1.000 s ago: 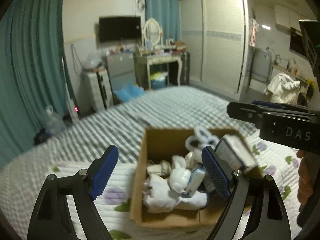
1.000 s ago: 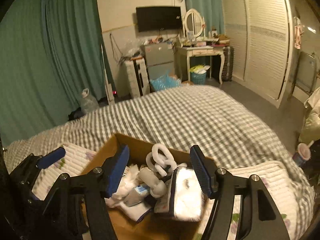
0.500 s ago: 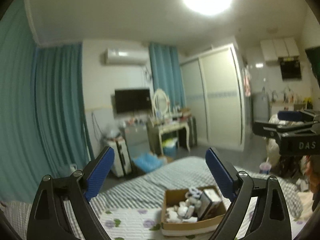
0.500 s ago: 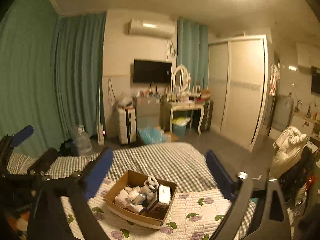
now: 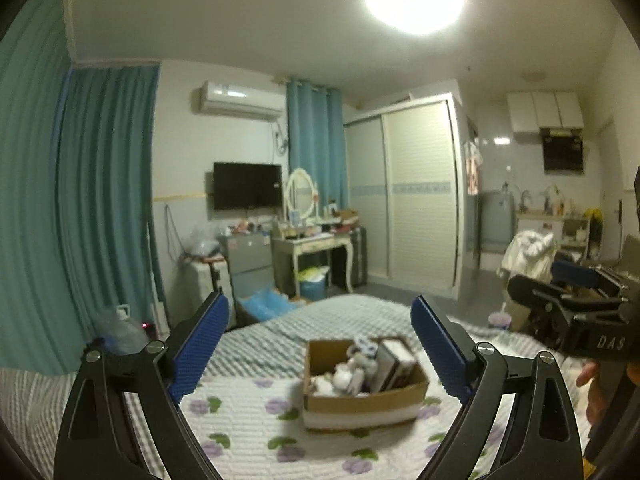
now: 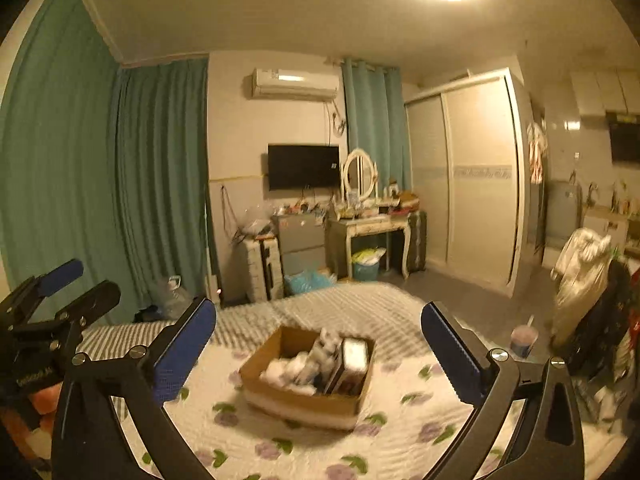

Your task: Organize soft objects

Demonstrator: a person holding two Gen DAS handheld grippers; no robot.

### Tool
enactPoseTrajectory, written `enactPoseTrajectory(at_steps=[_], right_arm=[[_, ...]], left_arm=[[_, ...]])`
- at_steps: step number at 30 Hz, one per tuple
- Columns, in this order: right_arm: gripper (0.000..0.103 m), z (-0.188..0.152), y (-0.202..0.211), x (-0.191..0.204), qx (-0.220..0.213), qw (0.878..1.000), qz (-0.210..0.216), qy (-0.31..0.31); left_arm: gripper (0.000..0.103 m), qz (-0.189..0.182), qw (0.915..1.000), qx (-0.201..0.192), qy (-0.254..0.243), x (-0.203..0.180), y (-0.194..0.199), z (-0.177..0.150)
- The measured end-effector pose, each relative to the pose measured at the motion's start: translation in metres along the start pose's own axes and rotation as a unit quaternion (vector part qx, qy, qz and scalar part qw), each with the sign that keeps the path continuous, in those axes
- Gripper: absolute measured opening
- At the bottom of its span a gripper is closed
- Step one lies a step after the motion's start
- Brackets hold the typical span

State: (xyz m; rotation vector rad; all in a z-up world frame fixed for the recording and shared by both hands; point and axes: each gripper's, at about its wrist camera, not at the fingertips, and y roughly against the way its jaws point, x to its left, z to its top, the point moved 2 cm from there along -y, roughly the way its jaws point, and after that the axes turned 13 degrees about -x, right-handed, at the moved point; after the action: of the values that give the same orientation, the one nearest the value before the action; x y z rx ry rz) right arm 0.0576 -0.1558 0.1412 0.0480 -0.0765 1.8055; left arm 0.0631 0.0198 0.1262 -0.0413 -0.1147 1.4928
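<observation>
2 grippers hanging spread wide and empty above the bed

The left gripper (image 5: pixel 320 354) and right gripper (image 6: pixel 318 354) are each gaping with nothing between the blue pads, well apart from the cardboard box (image 5: pixel 362 402) of soft white items (image 6: pixel 290 370) sitting on the floral quilt (image 6: pixel 400 440).

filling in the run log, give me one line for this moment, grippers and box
left gripper: open, empty, held above bed | right gripper: open, empty | cardboard box: on floral quilt, holds soft white items, none gripped
</observation>
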Motion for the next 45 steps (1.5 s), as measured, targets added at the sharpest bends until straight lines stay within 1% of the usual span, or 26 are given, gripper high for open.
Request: enactPoseTrajectory(at_steps=[3, 4, 5, 7, 9, 11, 14, 15, 17, 19, 23, 31, 39, 45], right_arm=[[0.103, -0.033, -0.006, 0.002, -0.003, 1.000, -0.005, -0.005], [0.103, -0.045, -0.011, 0.002, -0.001, 1.000, -0.013, -0.005], [0.103, -0.057, -0.016, 0.002, 0.003, 1.000, -0.019, -0.005], [0.103, -0.078, -0.025, 0.001, 0.016, 1.000, -0.026, -0.004], [0.103, -0.099, -0.035, -0.002, 0.038, 0.999, -0.037, -0.002], [0.103, -0.111, -0.045, -0.008, 0.054, 0.998, -0.038, -0.015], [0.103, -0.116, -0.051, -0.014, 0.066, 0.997, -0.042, -0.017], [0.103, -0.117, -0.052, -0.015, 0.067, 0.997, -0.045, -0.016], [0.103, -0.117, -0.053, -0.016, 0.067, 0.997, -0.046, -0.018], [0.103, -0.115, -0.052, -0.016, 0.066, 0.997, -0.046, -0.017], [0.103, -0.114, -0.052, -0.015, 0.064, 0.997, -0.049, -0.017], [0.103, -0.115, -0.054, -0.010, 0.069, 0.996, -0.048, -0.012], [0.103, -0.116, -0.056, -0.007, 0.071, 0.996, -0.046, -0.012], [0.103, -0.118, -0.056, -0.004, 0.073, 0.996, -0.045, -0.011]], left_arm=[[0.094, -0.005, 0.9998, 0.016, 0.004, -0.001, -0.008, -0.026], [0.094, -0.001, 0.9996, 0.026, 0.007, 0.001, -0.016, -0.040], [0.094, 0.003, 0.9995, 0.031, 0.006, 0.001, -0.019, -0.046], [0.094, 0.010, 0.9990, 0.044, 0.003, 0.001, -0.028, -0.066], [0.094, 0.012, 0.9985, 0.054, 0.002, 0.001, -0.036, -0.079], [0.094, 0.010, 0.9976, 0.068, 0.005, 0.003, -0.039, -0.091], [0.094, 0.016, 0.9971, 0.075, 0.001, 0.004, -0.040, -0.097], [0.094, 0.017, 0.9971, 0.075, 0.000, 0.006, -0.034, -0.101], [0.094, 0.022, 0.9968, 0.077, 0.001, 0.009, -0.033, -0.103], [0.094, 0.021, 0.9965, 0.081, 0.007, 0.012, -0.034, -0.105], [0.094, 0.021, 0.9965, 0.080, 0.002, 0.011, -0.031, -0.103], [0.094, 0.016, 0.9963, 0.084, 0.003, 0.012, -0.033, -0.110], [0.094, 0.020, 0.9958, 0.090, 0.006, 0.011, -0.036, -0.118], [0.094, 0.020, 0.9959, 0.088, 0.005, 0.009, -0.033, -0.117]])
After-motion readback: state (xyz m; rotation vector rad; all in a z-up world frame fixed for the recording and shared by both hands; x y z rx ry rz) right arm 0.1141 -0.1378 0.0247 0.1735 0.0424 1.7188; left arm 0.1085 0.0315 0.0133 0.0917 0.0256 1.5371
